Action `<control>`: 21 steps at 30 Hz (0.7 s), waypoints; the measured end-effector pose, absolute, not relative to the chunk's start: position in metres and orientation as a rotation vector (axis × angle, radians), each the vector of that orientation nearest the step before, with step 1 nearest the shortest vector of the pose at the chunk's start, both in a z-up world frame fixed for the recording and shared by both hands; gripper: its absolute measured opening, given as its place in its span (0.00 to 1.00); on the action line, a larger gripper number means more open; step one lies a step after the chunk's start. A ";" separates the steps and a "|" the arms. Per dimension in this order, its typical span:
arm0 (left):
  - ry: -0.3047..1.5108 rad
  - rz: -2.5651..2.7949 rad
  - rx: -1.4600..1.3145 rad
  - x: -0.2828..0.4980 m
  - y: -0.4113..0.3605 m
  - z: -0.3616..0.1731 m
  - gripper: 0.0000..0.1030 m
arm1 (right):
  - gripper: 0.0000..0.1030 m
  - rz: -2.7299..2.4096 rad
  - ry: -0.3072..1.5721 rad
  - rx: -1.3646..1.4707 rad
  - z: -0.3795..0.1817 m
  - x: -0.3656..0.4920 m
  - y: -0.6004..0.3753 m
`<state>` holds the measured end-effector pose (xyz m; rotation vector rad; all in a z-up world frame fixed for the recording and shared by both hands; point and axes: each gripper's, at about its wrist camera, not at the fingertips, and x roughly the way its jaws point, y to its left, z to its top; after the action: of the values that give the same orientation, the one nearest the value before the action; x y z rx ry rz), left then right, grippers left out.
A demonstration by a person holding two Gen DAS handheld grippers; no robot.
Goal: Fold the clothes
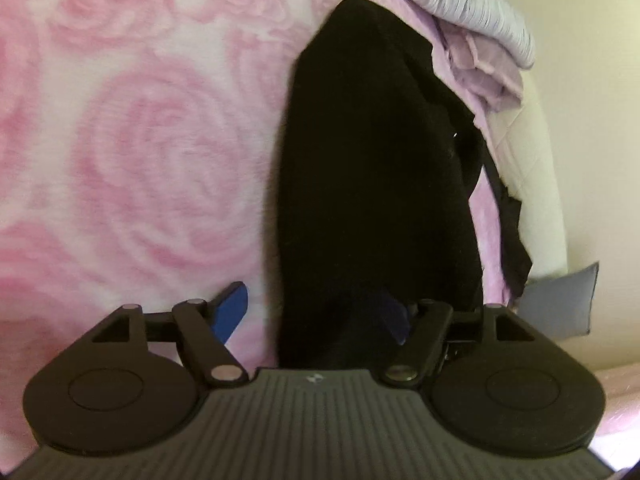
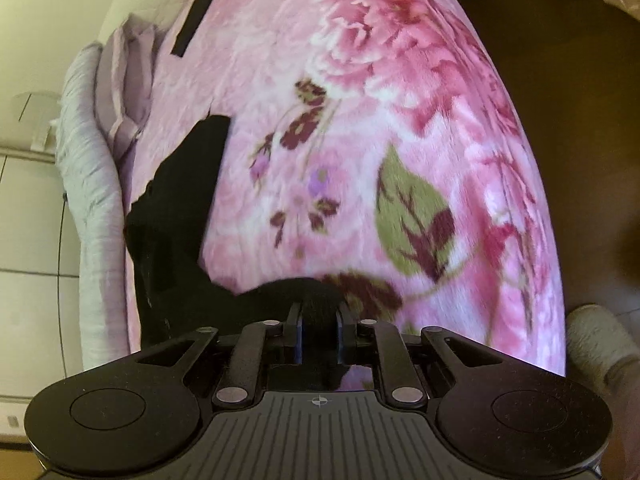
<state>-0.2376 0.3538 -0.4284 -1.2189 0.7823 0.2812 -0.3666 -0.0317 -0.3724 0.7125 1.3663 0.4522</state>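
A black garment (image 1: 372, 160) lies in a long strip on the pink rose-patterned blanket (image 1: 140, 140). My left gripper (image 1: 316, 316) is open wide. Its left blue pad (image 1: 232, 312) rests over the blanket, and the near end of the black cloth sits loosely between the jaws, half covering the right finger. In the right wrist view, my right gripper (image 2: 319, 320) is shut on a bunched fold of the black garment (image 2: 172, 220), which trails away to the left along the edge of the flowered blanket (image 2: 360, 120).
A grey striped cloth (image 1: 480, 0) and a folded lilac cloth (image 1: 492, 72) lie at the bed's edge by a cream wall (image 1: 536, 184). A grey pad (image 1: 560, 304) sits low on the right. Dark floor (image 2: 580, 120) borders the bed, with a pale fuzzy thing (image 2: 600, 336) on it.
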 end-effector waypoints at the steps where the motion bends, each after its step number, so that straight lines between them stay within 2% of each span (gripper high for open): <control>1: 0.776 0.274 -1.219 -0.232 0.353 -0.429 0.64 | 0.17 0.451 1.369 0.737 -0.375 -0.363 -0.031; 2: 0.776 0.258 -1.215 -0.226 0.352 -0.430 0.60 | 0.21 0.449 1.373 0.750 -0.377 -0.360 -0.029; 4: 0.808 0.221 -1.189 -0.212 0.348 -0.430 0.20 | 0.28 0.449 1.384 0.747 -0.379 -0.357 -0.027; 5: 0.835 0.204 -1.168 -0.205 0.345 -0.431 0.08 | 0.29 0.453 1.384 0.736 -0.378 -0.357 -0.026; 8: 0.836 0.181 -1.099 -0.208 0.344 -0.417 0.06 | 0.29 0.521 1.345 0.638 -0.367 -0.364 -0.025; 9: 0.822 0.176 -1.084 -0.214 0.345 -0.408 0.06 | 0.18 0.548 1.328 0.601 -0.362 -0.367 -0.025; 10: 0.813 0.187 -1.066 -0.226 0.349 -0.397 0.06 | 0.16 0.580 1.310 0.548 -0.357 -0.371 -0.024; 14: 0.801 0.315 -0.987 -0.295 0.380 -0.354 0.06 | 0.16 0.746 1.349 0.366 -0.339 -0.402 -0.023; 17: 0.890 0.414 -0.883 -0.327 0.401 -0.348 0.07 | 0.25 0.728 1.478 0.273 -0.347 -0.423 -0.027; 18: 0.913 0.421 -0.907 -0.330 0.406 -0.355 0.09 | 0.34 0.708 1.507 0.268 -0.352 -0.427 -0.030; 19: 0.934 0.426 -0.937 -0.332 0.412 -0.363 0.10 | 0.38 0.686 1.516 0.297 -0.356 -0.428 -0.035; 21: 0.911 0.414 -1.006 -0.332 0.420 -0.375 0.14 | 0.40 0.658 1.529 0.357 -0.364 -0.429 -0.043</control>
<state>-0.3322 0.4203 -0.3749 -1.0058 0.9113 0.4141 -0.4286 -0.0430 -0.3640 0.3574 1.5287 0.6584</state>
